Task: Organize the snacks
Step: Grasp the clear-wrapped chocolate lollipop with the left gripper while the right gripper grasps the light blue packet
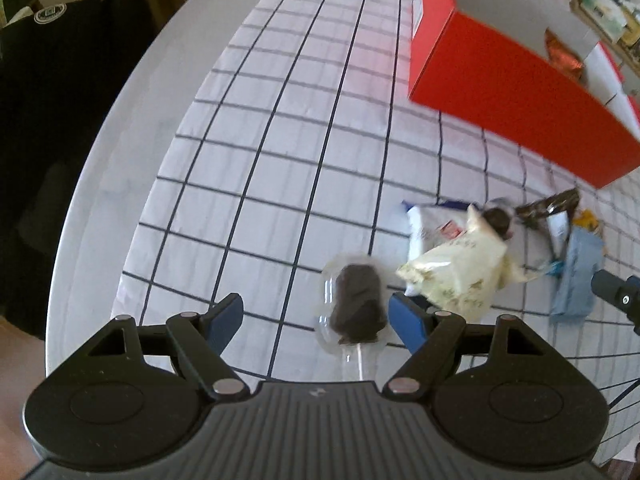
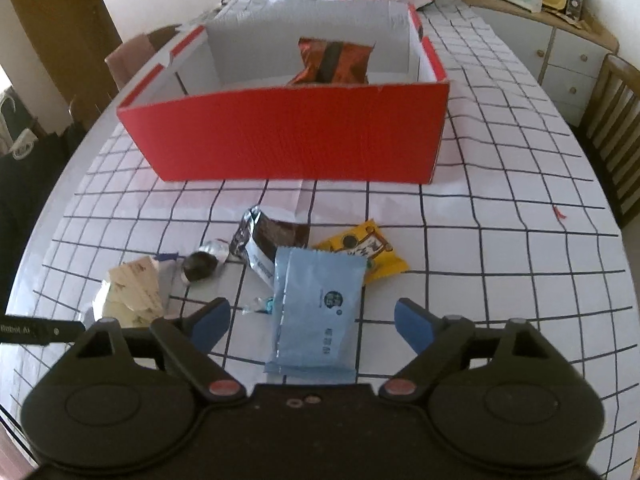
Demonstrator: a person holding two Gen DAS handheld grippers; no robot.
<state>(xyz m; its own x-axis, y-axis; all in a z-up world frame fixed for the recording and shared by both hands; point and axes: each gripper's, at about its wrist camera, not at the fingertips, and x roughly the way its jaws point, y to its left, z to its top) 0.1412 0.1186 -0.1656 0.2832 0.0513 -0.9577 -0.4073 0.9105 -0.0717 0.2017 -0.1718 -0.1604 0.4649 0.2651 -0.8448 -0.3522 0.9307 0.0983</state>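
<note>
While both tongs hang over the gridded surface, stock stands as follows, all places reckoned from the red box.

Red box: open-topped, white inside; one orange-and-black foil packet already lies within, against the far wall.

Loose snacks, all on the near side of the box, well apart from its front wall:
- pale blue packet, nearest the right tongs, lying flat;
- yellow packet, partly under the blue one's far corner;
- dark brown and silver wrapper, crumpled, between the blue packet and the box;
- small dark round sweet in clear wrap, beside the brown wrapper;
- cream packet, at the left end of the heap;
- dark chocolate piece in a clear wrapper, apart from the heap, farthest from the box.

Left tongs: spread wide, empty, the chocolate piece lying between the blue fingers.
Right tongs: spread wide, empty, straddling the blue packet's near half.

Step in hand, by judgement: approach to pick-up, the sorting barely begun. Next move calls for lowering each pair until the fingers flank its item, closing gently on the slippery film, then lifting clear over the box wall.
</note>
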